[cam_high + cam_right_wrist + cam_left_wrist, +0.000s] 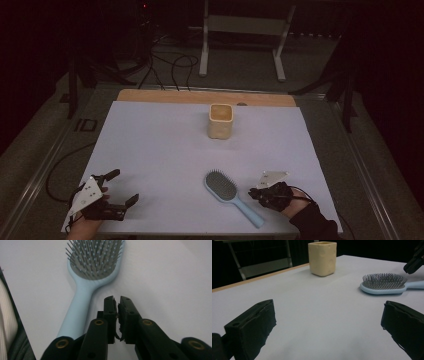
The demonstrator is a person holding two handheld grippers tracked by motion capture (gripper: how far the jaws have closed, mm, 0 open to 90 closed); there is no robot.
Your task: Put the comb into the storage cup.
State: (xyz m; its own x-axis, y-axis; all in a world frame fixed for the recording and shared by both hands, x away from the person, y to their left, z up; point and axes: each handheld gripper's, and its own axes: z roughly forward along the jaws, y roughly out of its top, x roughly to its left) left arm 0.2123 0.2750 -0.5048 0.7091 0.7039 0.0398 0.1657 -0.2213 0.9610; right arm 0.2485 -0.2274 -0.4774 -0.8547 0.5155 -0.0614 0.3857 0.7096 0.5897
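A light blue hairbrush (232,197) lies flat on the white sheet covering the desk (165,150), near its front edge and right of centre, bristles facing up, its oval head toward the middle of the desk and its handle running out toward the front right. The right gripper (251,191) sits just beside that handle, on its right side, low over the sheet; in the right gripper view its two black fingers (110,315) stand almost together with only a thin slit between them and nothing caught there, their tips alongside the brush handle (79,312) but apart from it. The person's right hand (274,196), in a dark glove and dark sleeve, grips the tool from the bottom right corner. The left gripper (125,187) rests well apart from the brush, at the front left of the desk, its fingers (253,325) spread wide and released over bare sheet, holding nothing; the left hand (90,212) comes in from the bottom edge. Farther back, near the middle of the desk's far side, stands an upright pale yellow square cup (220,120), open at the top. In the left gripper view the cup (322,258) stands beyond the brush head (384,283).
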